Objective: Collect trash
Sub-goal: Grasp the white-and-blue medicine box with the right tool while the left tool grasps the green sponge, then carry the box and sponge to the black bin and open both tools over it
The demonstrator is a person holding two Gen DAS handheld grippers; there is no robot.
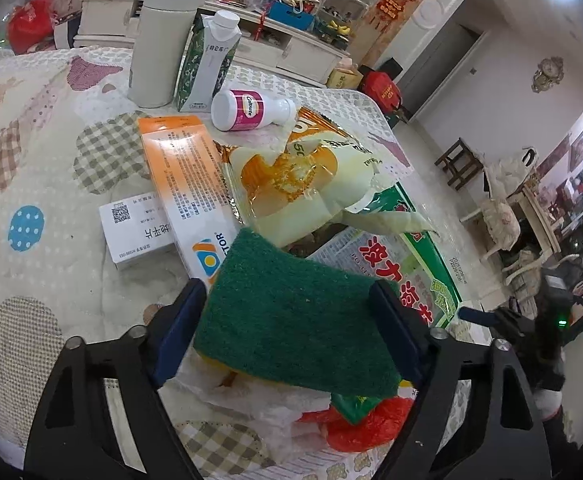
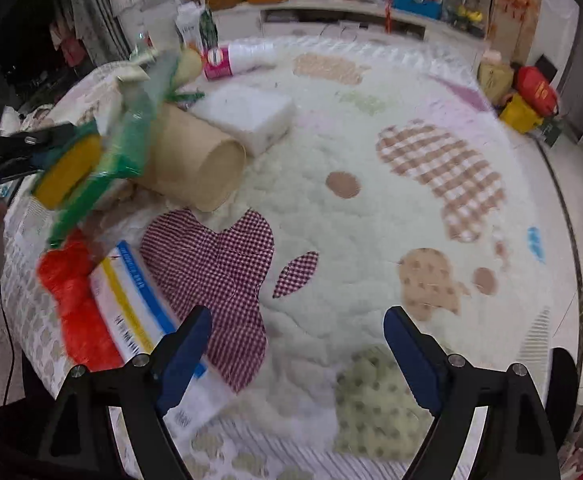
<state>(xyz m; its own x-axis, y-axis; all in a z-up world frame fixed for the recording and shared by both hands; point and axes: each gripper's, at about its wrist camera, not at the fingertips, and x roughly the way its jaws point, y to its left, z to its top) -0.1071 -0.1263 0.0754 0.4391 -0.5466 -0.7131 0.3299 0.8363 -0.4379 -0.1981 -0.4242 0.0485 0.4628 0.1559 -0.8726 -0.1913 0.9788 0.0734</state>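
My left gripper (image 1: 291,300) is shut on a green and yellow scouring sponge (image 1: 291,312) and holds it above the table's trash. In the right wrist view the sponge (image 2: 69,168) shows at the left, held in the left gripper. Under it lie an orange-and-white snack bag (image 1: 303,176), a green-edged seaweed packet (image 1: 403,264) and a red plastic bag (image 1: 367,424). My right gripper (image 2: 297,316) is open and empty over the quilted cloth. A blue-and-yellow striped box (image 2: 139,308) lies by its left finger, next to the red bag (image 2: 75,296).
An orange box (image 1: 187,176), a small white box (image 1: 139,236), a pink-labelled pill bottle (image 1: 247,110), a milk carton (image 1: 207,64) and a thermos (image 1: 163,40) stand behind. A paper cup (image 2: 199,164) on its side and a white sponge block (image 2: 251,114) lie further in. Table edge (image 2: 571,240) at right.
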